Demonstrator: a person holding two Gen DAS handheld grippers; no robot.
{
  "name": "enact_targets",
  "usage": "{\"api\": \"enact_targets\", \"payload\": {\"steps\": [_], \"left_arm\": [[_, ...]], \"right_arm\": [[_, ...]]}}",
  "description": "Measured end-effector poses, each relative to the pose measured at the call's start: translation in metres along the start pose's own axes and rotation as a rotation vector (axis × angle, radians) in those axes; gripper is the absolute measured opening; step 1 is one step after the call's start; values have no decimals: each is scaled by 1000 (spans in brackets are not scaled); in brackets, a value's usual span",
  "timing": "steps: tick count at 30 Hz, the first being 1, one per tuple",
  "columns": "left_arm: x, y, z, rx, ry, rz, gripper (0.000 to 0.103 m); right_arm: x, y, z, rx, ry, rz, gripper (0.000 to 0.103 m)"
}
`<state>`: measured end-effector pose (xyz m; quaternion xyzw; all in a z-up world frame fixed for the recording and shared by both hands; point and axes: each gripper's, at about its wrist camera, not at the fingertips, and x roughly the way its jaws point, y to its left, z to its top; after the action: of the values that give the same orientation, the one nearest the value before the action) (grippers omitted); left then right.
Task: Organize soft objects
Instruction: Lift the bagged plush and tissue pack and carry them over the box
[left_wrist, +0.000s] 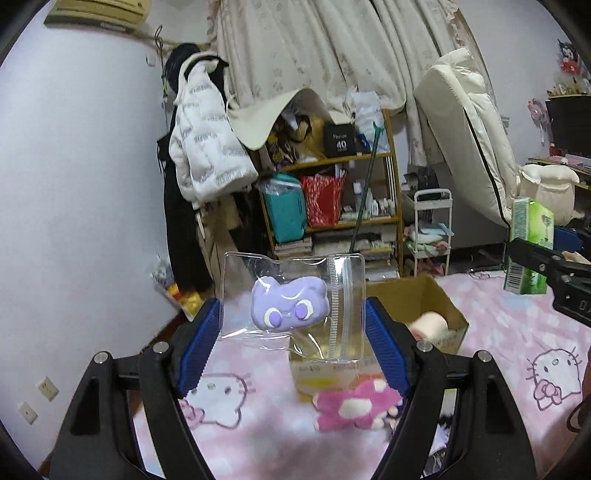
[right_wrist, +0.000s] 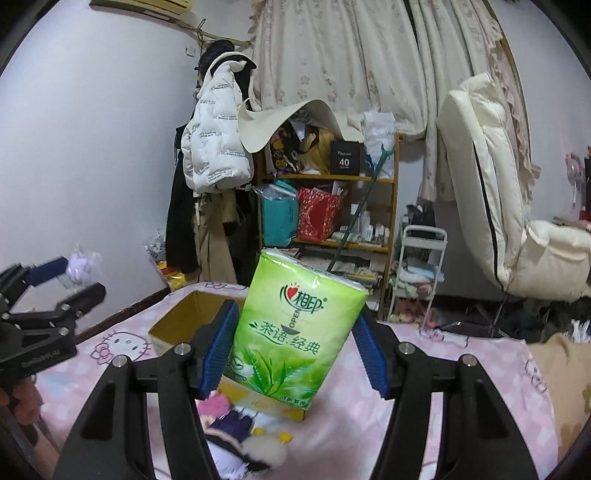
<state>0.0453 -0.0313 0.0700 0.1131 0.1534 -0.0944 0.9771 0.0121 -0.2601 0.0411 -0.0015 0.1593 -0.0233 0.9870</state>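
Open cardboard box (right_wrist: 173, 325) on pink bed (left_wrist: 517, 332), pink plush (left_wrist: 354, 404) below, left gripper (left_wrist: 291, 332) fingers clamping clear pouch (left_wrist: 295, 306) upright, right gripper (right_wrist: 295, 343) fingers clamping green tissue pack (right_wrist: 295, 332) upright, slightly tilted.

"OPEN" on tissue pack (right_wrist: 295, 328); "40" on black box (right_wrist: 344, 159)

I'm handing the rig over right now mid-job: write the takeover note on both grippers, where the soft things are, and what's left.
Left gripper: shut on the clear pouch holding a purple cat squishy, lifted above the bed.
Right gripper: shut on the green tissue pack, also lifted.
Cardboard box sits open on the pink blanket; a paper roll is inside.
Left: put both held items in the box, then the pink plush lying loose in front of it.
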Motion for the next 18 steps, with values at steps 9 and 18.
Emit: {"api": "enact_targets", "payload": {"steps": [9, 18], "left_arm": [[23, 2, 34, 0, -66, -20, 77], [55, -3, 27, -15, -69, -33, 77]], "right_arm": [[29, -4, 25, -31, -48, -14, 66], [56, -4, 24, -21, -74, 25, 66]]}}
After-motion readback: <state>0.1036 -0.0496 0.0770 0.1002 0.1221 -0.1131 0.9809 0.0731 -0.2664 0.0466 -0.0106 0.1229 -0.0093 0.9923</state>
